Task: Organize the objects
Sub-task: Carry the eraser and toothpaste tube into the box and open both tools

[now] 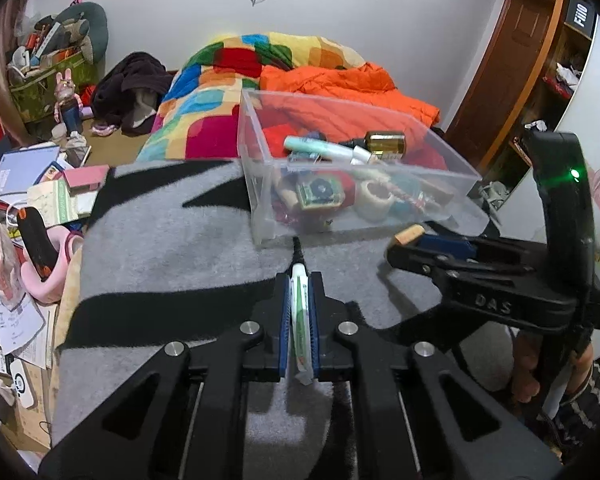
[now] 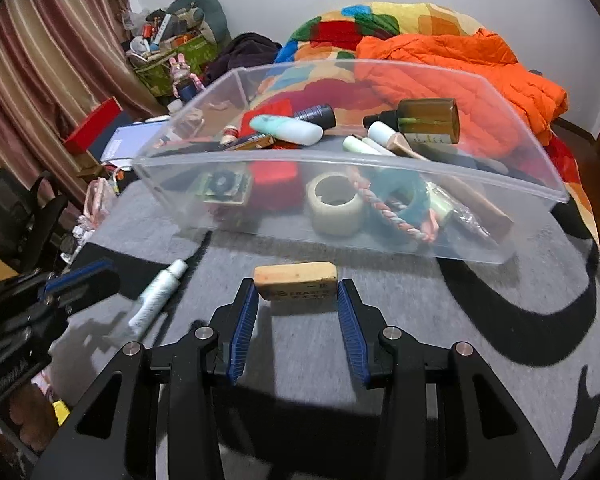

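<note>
A lived-in bedroom is shown. A bed is covered by a grey blanket (image 1: 172,240), a patchwork quilt (image 1: 228,92) and an orange duvet (image 2: 480,76). Curtains (image 2: 56,76) and a wardrobe (image 1: 516,60) are seen alongside.

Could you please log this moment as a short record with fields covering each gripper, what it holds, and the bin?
left gripper: shut on the tube, held lengthwise between its fingers
tube: white with green print, cap pointing toward the bin
right gripper: shut on the eraser, gripped by its short ends
eraser: tan block, just short of the bin
clear bin: on the grey blanket, already holding a tape roll and brown bottle
</note>
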`<state>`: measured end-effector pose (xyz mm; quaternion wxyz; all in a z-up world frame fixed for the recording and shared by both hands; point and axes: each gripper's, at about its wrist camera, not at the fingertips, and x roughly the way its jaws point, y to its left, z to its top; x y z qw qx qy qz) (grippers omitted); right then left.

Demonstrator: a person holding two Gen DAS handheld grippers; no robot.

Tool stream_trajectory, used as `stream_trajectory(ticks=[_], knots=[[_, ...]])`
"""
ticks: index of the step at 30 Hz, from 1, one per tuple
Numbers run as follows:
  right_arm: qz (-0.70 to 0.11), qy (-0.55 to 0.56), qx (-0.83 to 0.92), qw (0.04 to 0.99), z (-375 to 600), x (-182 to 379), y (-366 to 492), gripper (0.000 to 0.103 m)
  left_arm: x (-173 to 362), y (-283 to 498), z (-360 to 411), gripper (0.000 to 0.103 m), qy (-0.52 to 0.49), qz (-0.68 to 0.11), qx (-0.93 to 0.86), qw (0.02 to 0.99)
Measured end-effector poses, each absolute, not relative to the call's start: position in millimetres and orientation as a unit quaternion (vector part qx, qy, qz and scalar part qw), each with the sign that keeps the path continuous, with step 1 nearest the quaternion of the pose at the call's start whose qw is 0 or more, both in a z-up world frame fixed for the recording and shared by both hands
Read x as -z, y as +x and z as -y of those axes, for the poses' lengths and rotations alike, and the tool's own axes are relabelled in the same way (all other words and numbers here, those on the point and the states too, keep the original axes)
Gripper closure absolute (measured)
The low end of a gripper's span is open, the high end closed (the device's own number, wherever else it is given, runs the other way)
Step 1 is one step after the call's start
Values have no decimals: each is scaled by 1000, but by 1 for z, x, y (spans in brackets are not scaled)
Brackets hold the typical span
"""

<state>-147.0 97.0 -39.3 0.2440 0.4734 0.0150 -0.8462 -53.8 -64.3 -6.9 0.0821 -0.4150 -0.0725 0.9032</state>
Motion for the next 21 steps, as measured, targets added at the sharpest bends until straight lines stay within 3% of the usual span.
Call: stream_trajectory(ticks=[5,7,10,15,17,21], knots=[[2,450,856,255,-113,15,-137,66,0,-57,55,95,-417,43,-905,73],[6,443,858,259,-118,7,-135,66,8,-60,49,82,-434,25,-898,67],[11,433,861,267,-128,-3,-132,65,24,-67,45,74,-464,13,-883,63],[3,426,864,269,-136,-5,-130,65,45,-76,42,75,-486,7,-872,54],[-2,424,865,270,-135,-4,-129,65,46,-77,40,89,-483,3,-874,49],[-5,422,866,269,-140,-3,-132,65,41,-77,40,89,-470,14,-881,50]])
